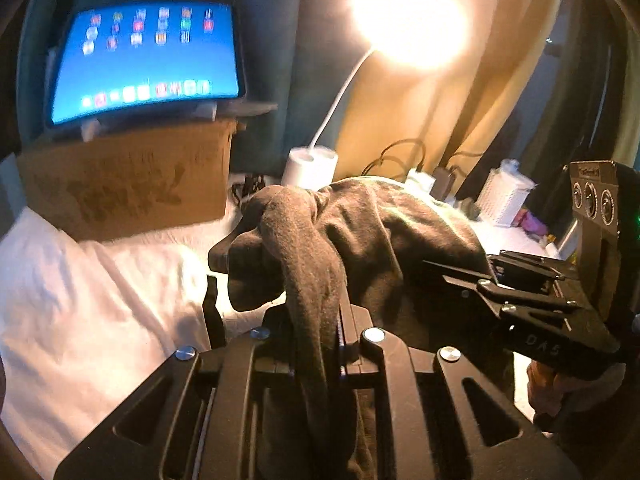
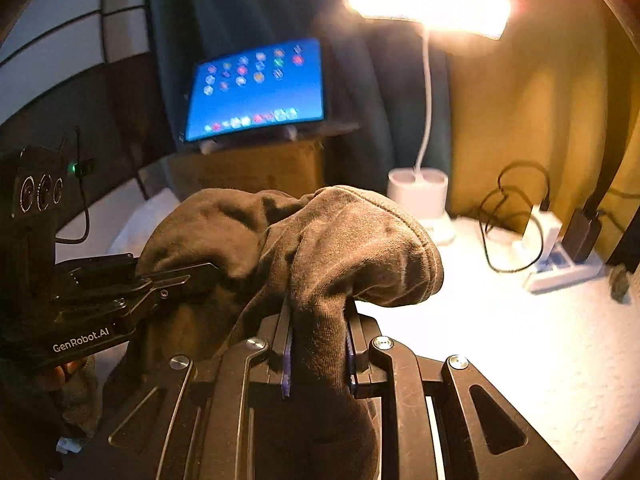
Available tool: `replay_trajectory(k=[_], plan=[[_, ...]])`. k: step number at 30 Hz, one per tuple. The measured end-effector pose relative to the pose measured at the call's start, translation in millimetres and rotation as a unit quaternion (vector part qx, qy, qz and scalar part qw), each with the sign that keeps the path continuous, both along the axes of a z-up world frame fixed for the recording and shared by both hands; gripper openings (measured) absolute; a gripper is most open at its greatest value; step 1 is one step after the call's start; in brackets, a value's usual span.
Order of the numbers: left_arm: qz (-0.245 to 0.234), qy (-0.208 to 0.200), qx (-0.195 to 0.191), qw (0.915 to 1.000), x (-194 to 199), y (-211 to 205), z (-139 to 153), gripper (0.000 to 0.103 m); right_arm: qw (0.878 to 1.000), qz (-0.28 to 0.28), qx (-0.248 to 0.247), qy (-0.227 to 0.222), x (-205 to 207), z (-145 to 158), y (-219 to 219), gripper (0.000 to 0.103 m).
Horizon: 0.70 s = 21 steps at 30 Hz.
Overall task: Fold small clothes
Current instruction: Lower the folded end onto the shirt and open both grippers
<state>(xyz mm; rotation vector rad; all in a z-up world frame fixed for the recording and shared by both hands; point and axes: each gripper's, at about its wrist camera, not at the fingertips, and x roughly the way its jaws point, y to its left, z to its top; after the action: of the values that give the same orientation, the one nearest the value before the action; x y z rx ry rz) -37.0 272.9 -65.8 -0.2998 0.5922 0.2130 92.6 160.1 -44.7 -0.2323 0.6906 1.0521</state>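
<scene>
White bedding (image 1: 88,304) covers the work surface, lit warm by a desk lamp (image 2: 426,0) at the back. Cardboard box (image 1: 132,184) at the far left, with a lit tablet (image 1: 148,60) propped on top. Power strip (image 2: 560,268) with looped cables at the far right edge.

Brown garment (image 2: 320,236), small and soft-knit, is held up off the bedding between the two grippers. It sags in a bunched arc, with a loose twisted strand hanging over the left side. Which edges are pinched I cannot tell; the cloth is too crumpled.

Left gripper (image 1: 320,320): jaws nearly closed, clamped on a thick roll of the brown cloth that runs down between the fingers. Right gripper (image 2: 318,320): also nearly closed, pinching a fold of the same garment; blue pads (image 2: 286,364) show on either side of the cloth. In each wrist view the other gripper shows at the side, its jaw tips buried in the fabric. A hand (image 1: 548,384) is partly visible under the right gripper's handle.

Step in hand, as I judge it: carrying the garment to the bedding to lay it out, before any fold. Nothing is flat yet.

Next move likely calls for drawing the two grips apart to tension the cloth, then lowering it so the hanging part lands first and spreads smooth. Risk: the twisted strand stays tangled and lands as a lump.
</scene>
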Motion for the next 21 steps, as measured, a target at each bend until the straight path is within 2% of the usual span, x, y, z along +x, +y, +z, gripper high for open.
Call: replay_trajectory(k=[8, 12, 15, 16, 17, 18, 19, 21], plan=[[0.012, 0.057, -0.023, 0.998, 25.4, 25.8, -37.3, 0.012, 0.998, -0.017, -0.036, 0.057, 35.1, -44.8, 9.9, 0.019], [0.012, 0.084, -0.043, 0.9955, 34.8, 34.7, -51.7, 0.012, 0.991, -0.021, -0.06, 0.118, 55.0, -70.9, 12.3, 0.023], [0.011, 0.089, -0.051, 0.9947, 36.7, 38.3, -51.1, 0.012, 0.983, -0.019, -0.065, 0.169, 67.2, -84.2, 14.1, 0.039], [0.009, 0.089, -0.053, 0.9945, 36.7, 39.0, -50.2, 0.012, 0.979, -0.015, -0.062, 0.191, 72.5, -87.2, 14.9, 0.063], [0.008, 0.09, -0.053, 0.9945, 36.9, 39.5, -48.9, 0.012, 0.975, -0.008, -0.05, 0.218, 77.9, -89.8, 14.8, 0.078], [0.007, 0.091, -0.052, 0.9944, 37.1, 39.8, -47.7, 0.012, 0.969, -0.001, -0.025, 0.248, 84.2, -90.1, 14.0, 0.081], [0.006, 0.094, -0.052, 0.9942, 37.1, 40.2, -46.8, 0.012, 0.966, -0.005, -0.02, 0.257, 87.1, -89.8, 13.6, 0.081], [0.004, 0.096, -0.05, 0.9941, 39.2, 41.4, -45.3, 0.013, 0.969, -0.02, -0.009, 0.248, 97.1, -87.0, 15.6, 0.081]])
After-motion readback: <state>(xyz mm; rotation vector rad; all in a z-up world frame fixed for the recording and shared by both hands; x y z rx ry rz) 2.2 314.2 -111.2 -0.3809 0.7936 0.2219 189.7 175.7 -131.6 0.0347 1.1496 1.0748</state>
